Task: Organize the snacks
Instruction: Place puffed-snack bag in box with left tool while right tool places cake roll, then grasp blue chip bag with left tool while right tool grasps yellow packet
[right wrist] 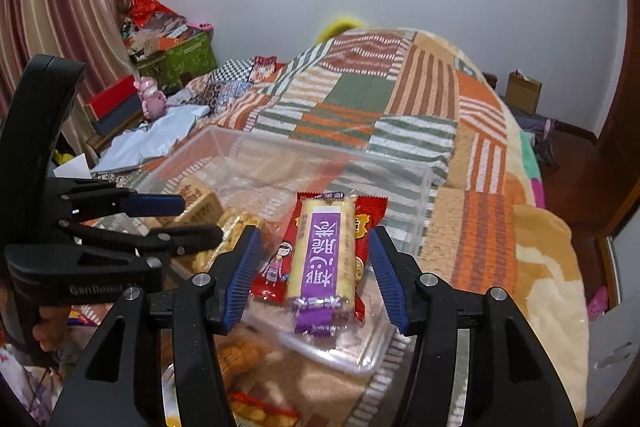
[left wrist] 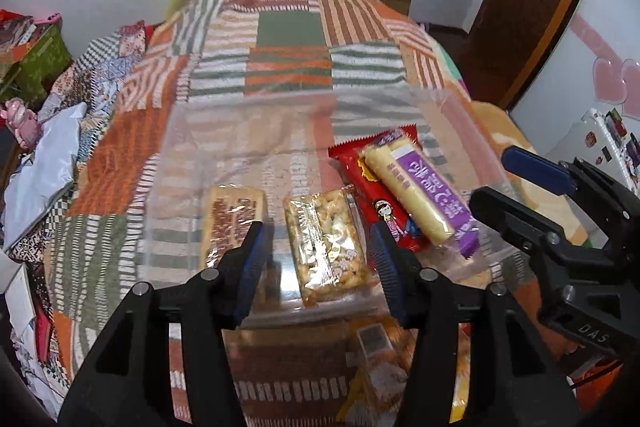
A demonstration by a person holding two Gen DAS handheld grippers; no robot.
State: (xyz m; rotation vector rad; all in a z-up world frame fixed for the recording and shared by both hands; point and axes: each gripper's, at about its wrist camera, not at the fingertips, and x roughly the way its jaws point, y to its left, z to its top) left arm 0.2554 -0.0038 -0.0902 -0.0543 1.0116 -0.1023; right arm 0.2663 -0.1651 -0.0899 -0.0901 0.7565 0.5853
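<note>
**Snacks in the clear bin**

Ahead of the left tool, a clear plastic bin (left wrist: 192,163) holds a nut brittle bar (left wrist: 326,247) and a brown-printed cracker pack (left wrist: 232,223). Ahead of the right tool, a purple-and-cream wafer (right wrist: 322,251) lies atop a red packet (right wrist: 366,223).

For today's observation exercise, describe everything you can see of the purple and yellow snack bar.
The purple and yellow snack bar is a long, pale yellow stick in clear wrapping with a purple label bearing white characters and crimped purple ends. It lies flat, unopened, on top of the red snack packet inside the clear plastic box. No fingers touch it.
</note>
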